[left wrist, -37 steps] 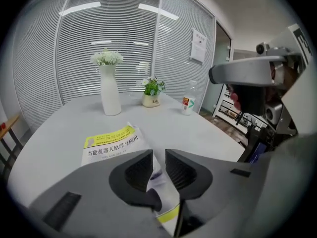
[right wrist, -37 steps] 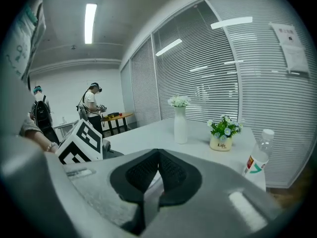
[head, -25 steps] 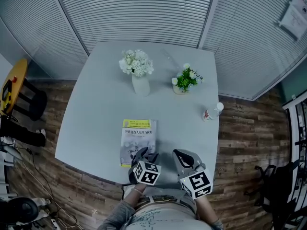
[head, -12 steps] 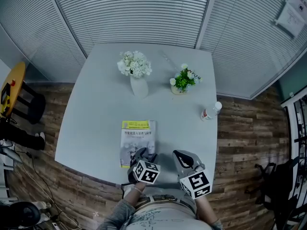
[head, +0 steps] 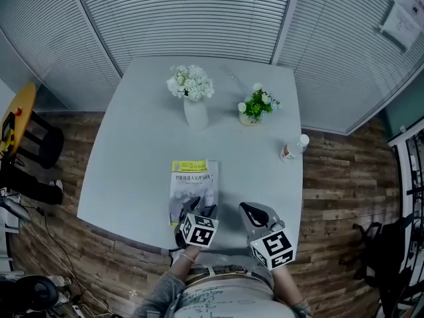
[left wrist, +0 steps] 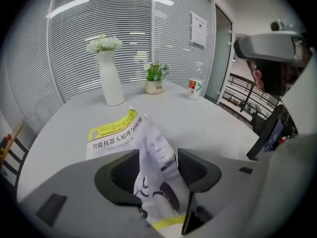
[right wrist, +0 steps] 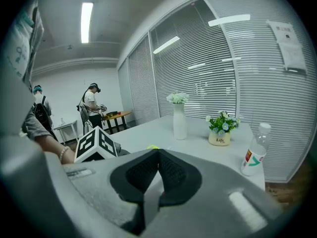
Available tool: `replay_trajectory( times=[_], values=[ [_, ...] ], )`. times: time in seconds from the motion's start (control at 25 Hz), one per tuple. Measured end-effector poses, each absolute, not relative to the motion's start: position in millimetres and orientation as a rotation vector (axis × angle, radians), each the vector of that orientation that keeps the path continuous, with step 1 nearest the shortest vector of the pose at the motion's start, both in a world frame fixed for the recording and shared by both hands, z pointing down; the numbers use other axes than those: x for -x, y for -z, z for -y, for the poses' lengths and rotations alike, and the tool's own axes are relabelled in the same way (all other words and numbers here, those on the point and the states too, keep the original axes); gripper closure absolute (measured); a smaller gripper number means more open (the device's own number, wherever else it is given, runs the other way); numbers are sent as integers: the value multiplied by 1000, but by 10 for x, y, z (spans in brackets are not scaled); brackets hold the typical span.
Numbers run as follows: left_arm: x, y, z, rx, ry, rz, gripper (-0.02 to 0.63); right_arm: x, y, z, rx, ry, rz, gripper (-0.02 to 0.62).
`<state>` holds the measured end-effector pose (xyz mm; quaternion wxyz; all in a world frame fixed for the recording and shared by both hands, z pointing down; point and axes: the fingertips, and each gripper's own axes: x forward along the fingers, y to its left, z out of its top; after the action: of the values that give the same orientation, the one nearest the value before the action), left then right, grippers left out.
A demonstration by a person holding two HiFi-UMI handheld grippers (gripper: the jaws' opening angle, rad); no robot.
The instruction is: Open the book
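Observation:
The book (head: pixel 193 187), with a yellow band across the top of its cover, lies on the grey table (head: pixel 132 164) near the front edge. My left gripper (head: pixel 199 212) stands over its near end. In the left gripper view the cover (left wrist: pixel 148 148) curls up from the table between the wide jaws of the left gripper (left wrist: pixel 157 168). It leans toward the right pad, with a gap at the left pad. Those jaws have just been closing a little. My right gripper (head: pixel 250 212) hovers to the right of the book with its pads (right wrist: pixel 171 175) together on nothing.
A white vase of white flowers (head: pixel 194 101) and a small potted plant (head: pixel 255 108) stand at the back of the table. A plastic bottle (head: pixel 292 148) is by the right edge. A yellow round table (head: pixel 16 114) is off to the left. People (right wrist: pixel 91 105) stand far behind.
The head view has shifted slightly. Both grippers and the book keep their places.

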<state>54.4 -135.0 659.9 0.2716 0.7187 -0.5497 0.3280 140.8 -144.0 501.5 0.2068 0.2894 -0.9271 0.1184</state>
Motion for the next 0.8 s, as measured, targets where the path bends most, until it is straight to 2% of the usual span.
replay_trajectory(
  times=[0.2, 0.8],
  values=[
    [-485, -6532, 1258, -1894, -748, 1456, 486, -1336, -5003, 1409, -814, -342, 2582, 594],
    [-179, -6346, 1140, -1874, -542, 1400, 566, -934, -4854, 1316, -857, -362, 2608, 594]
  ],
)
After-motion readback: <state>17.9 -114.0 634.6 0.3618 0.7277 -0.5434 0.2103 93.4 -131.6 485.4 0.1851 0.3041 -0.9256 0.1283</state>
